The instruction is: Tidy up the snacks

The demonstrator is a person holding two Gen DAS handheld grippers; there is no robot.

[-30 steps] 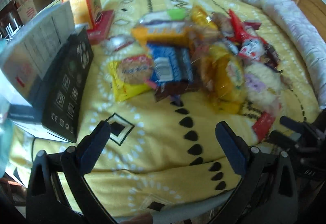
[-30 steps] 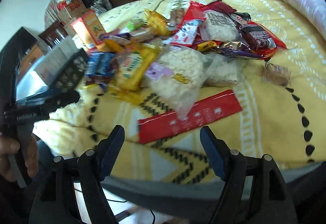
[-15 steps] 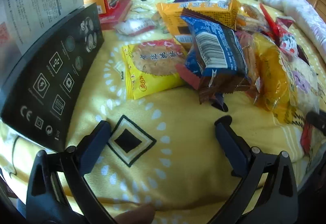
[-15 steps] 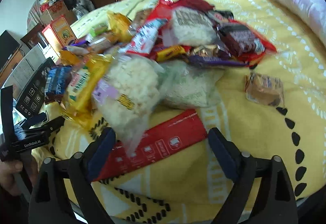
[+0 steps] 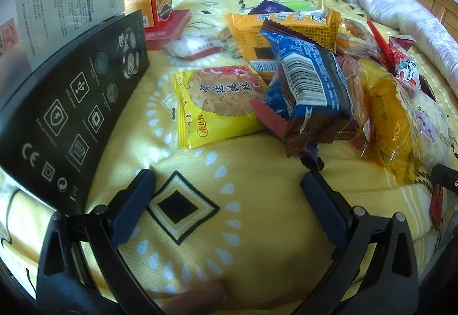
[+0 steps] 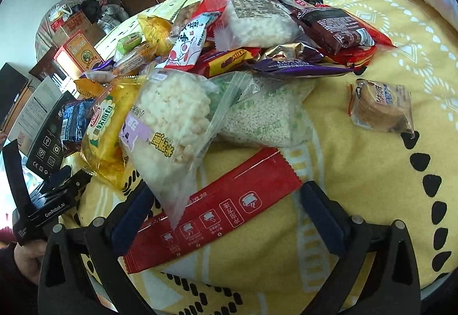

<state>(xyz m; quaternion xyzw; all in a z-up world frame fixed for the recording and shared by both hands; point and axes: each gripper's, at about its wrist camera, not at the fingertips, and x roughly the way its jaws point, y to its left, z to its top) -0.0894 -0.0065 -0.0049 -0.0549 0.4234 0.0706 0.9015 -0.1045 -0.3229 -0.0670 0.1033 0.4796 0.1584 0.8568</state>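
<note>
Red packet (image 6: pixel 211 214) now between opening right hand-held gripper (image 6: pixel 226 194).

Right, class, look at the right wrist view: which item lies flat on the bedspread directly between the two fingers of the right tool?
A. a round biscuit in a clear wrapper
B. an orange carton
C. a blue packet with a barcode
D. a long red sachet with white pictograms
D: the long red sachet stretches across the yellow bedspread between the fingers of the right tool, whose jaws are opening and not pressing on it.
</note>
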